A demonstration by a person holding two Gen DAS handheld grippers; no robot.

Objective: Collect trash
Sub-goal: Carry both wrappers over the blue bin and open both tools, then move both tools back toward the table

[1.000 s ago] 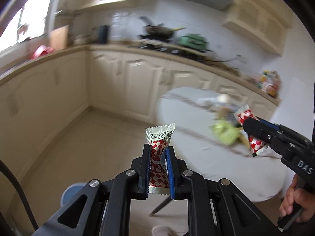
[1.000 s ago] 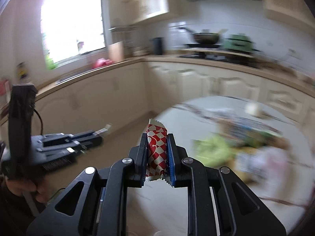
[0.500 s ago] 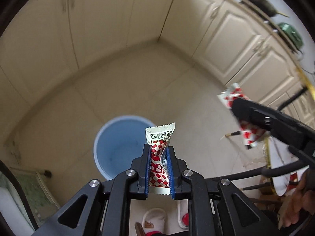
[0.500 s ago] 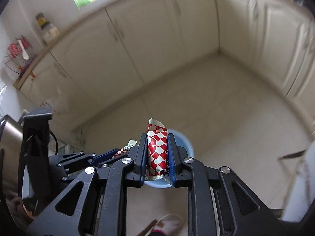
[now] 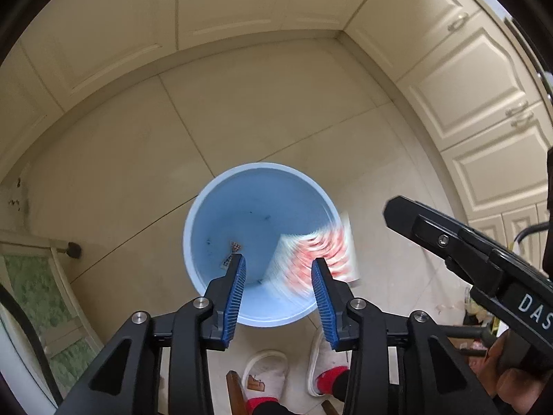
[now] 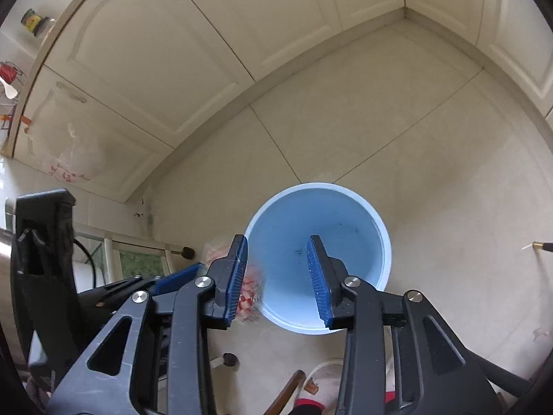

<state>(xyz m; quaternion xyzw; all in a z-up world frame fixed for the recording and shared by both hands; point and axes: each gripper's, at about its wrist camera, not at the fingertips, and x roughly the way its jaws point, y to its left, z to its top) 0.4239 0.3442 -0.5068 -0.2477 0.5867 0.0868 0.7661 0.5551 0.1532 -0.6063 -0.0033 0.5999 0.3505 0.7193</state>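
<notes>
Kitchen floor [image 5: 242, 110], blue bin [image 5: 207, 214], both grippers just opened, wrappers falling

The left gripper [image 5: 278, 288] points steeply down, its jaws just opened, nothing between the blue pads. The right gripper [image 6: 277, 276] also tilts down, jaws likewise just parted and empty; in the left view it enters from 3 o'clock.

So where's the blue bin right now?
The blue bin stands on the tiled floor, below both open grippers, near the corner cabinets.
</notes>
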